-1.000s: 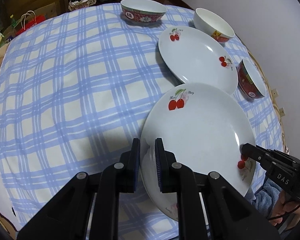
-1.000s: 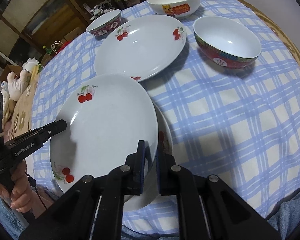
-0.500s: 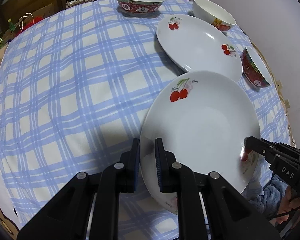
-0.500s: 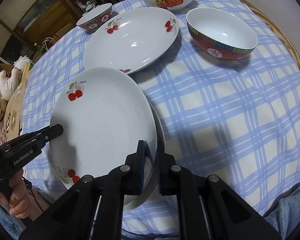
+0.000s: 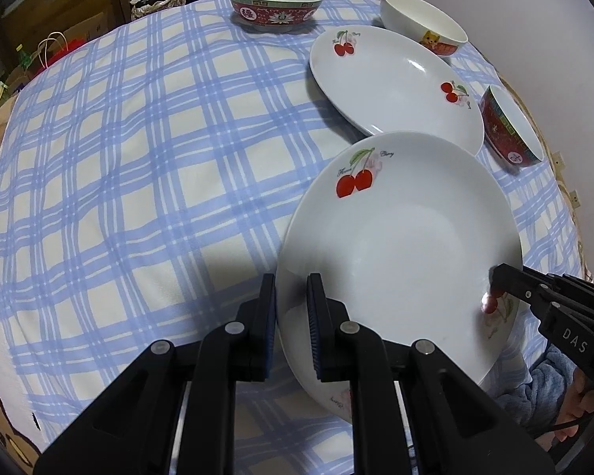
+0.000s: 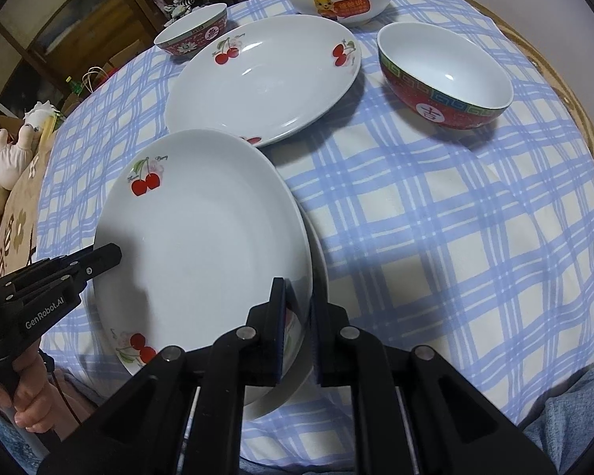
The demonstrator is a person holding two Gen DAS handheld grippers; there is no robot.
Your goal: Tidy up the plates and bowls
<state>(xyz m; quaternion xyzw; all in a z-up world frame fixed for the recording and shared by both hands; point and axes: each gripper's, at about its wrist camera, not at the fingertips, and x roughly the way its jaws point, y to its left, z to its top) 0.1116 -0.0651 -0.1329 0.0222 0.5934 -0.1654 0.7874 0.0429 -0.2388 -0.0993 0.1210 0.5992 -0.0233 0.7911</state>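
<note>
Glossy round cherry plate point(image 5: 400, 245) pinched by your left tongs point(image 5: 291, 308) and right tongs point(image 6: 297, 316), over a lower plate point(image 6: 316, 277), possibly touching, checked cloth table point(image 5: 138, 158), view closer than before.

Cherry plate point(image 5: 400, 253) sits between both grippers over another plate point(image 6: 316, 261); beyond it a second cherry plate point(image 5: 392, 83), then three bowls

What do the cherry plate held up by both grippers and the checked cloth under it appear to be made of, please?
Cherry plate: probably glazed ceramic or porcelain; smooth white surface with soft sheen and printed cherries, though melamine cannot be excluded. Checked cloth: woven fabric, matte, with soft ripples and no glare.
</note>
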